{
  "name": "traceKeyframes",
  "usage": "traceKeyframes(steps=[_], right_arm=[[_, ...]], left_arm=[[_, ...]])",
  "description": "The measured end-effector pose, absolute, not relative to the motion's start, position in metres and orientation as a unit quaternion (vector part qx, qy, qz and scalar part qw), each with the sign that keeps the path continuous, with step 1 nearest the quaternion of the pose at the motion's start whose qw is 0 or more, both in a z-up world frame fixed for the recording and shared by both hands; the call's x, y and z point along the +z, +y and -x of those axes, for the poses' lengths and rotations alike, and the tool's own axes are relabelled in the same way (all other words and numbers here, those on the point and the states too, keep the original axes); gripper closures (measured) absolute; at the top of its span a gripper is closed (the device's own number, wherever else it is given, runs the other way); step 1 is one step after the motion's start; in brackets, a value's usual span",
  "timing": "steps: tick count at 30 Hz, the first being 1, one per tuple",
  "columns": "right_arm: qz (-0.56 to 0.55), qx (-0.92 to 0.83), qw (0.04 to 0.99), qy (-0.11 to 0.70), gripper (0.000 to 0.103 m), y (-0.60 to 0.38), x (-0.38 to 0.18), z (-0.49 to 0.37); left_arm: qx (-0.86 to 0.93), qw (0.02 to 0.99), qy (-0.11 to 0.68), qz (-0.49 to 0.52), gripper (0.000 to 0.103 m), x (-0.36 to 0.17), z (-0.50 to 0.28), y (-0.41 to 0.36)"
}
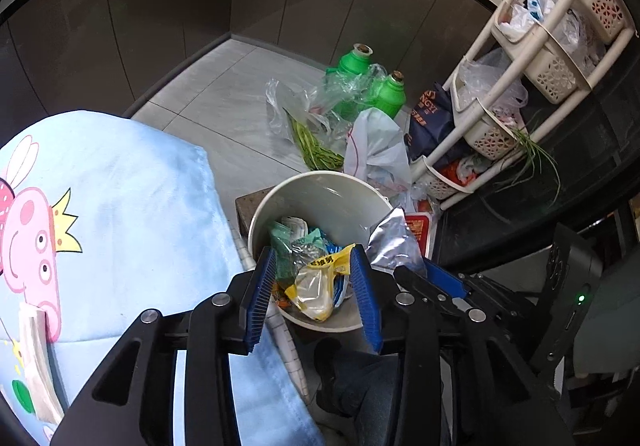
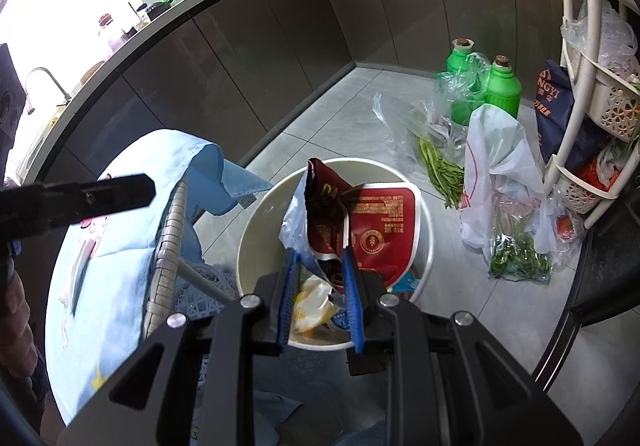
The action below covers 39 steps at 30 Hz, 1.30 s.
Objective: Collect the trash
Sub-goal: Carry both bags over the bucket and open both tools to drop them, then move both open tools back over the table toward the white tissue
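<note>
Your left gripper (image 1: 314, 266) hung released over the white bin (image 1: 312, 186), a yellow wrapper (image 1: 316, 286) lying loose between its blue pads among the trash at the bin's near wall. Your right gripper (image 2: 320, 266) gripped a red foil packet (image 2: 352, 222) above the bin's far rim.

The left gripper (image 1: 314, 278) hangs over a white bin (image 1: 320, 190) on the floor, its jaws apart. A yellow wrapper (image 1: 316, 286) lies in the bin between them. Far behind stand two green bottles (image 1: 368, 86). A blue cloth (image 1: 120, 206) lies on the left.
</note>
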State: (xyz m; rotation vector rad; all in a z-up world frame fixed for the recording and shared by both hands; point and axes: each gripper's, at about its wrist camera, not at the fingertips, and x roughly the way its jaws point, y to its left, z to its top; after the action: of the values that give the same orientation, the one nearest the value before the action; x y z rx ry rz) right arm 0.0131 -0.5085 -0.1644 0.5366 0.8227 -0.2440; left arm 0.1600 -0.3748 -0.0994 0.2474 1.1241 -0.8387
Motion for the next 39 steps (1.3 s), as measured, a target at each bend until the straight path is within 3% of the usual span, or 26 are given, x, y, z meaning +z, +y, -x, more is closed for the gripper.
traceKeyframes(steps=[8,10,11,13,20,25,39], right_arm=[[-0.256,-0.101,0.874,0.399,0.079,-0.501,-0.174,-0.038],[-0.252,-0.1,0.876,0.399,0.074,-0.499,-0.175,-0.045],[-0.249,-0.099,0.877,0.399,0.067,-0.498,-0.176,-0.047],[-0.239,-0.099,0.881,0.396,0.031,-0.495,-0.175,-0.051],[-0.217,-0.086,0.892,0.388,0.005,-0.486,-0.163,-0.045],[-0.202,-0.084,0.896,0.386,0.004,-0.477,-0.144,-0.042],[-0.148,-0.06,0.92,0.358,0.004,-0.419,-0.076,-0.022]], left_arm=[[-0.377,0.767,0.507,-0.107,0.055,-0.091,-0.164,-0.365],[-0.376,0.771,0.504,-0.107,0.052,-0.089,-0.164,-0.362],[-0.375,0.773,0.501,-0.108,0.051,-0.087,-0.164,-0.36],[-0.371,0.777,0.496,-0.111,0.044,-0.085,-0.164,-0.357],[-0.353,0.796,0.484,-0.088,0.026,-0.074,-0.165,-0.343],[-0.339,0.809,0.474,-0.075,0.009,-0.06,-0.159,-0.324],[-0.298,0.838,0.456,-0.029,0.009,-0.018,-0.129,-0.237]])
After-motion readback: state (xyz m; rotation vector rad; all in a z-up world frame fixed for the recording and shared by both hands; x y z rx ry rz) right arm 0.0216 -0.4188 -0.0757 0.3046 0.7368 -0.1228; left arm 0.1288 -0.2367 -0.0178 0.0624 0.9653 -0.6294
